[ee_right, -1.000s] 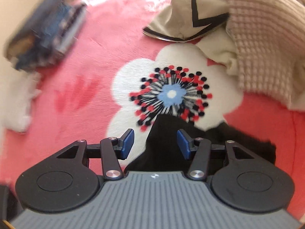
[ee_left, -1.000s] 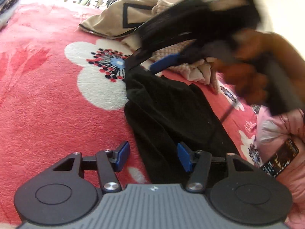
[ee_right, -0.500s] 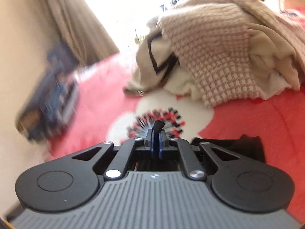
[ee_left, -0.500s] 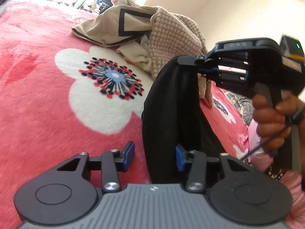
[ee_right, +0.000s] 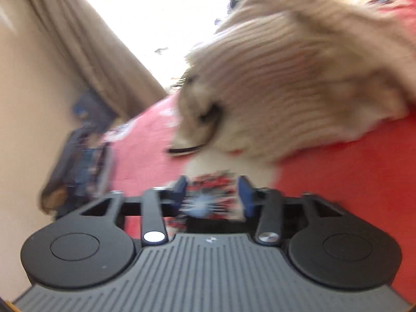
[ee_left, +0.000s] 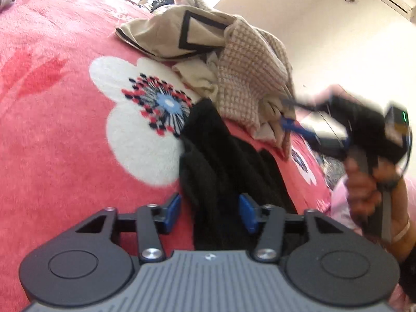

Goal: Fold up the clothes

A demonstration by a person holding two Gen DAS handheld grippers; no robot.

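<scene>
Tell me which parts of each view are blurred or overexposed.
Left wrist view: the right claw and its hand are motion-smeared; the black garment is sharp. Right wrist view: everything beyond the claw is smeared, and the window is blown out white.

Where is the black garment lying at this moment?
In the left wrist view the black garment lies on the red flowered blanket, right of the white flower, below the beige clothes pile; its near end runs between the left gripper's opening jaws.
</scene>
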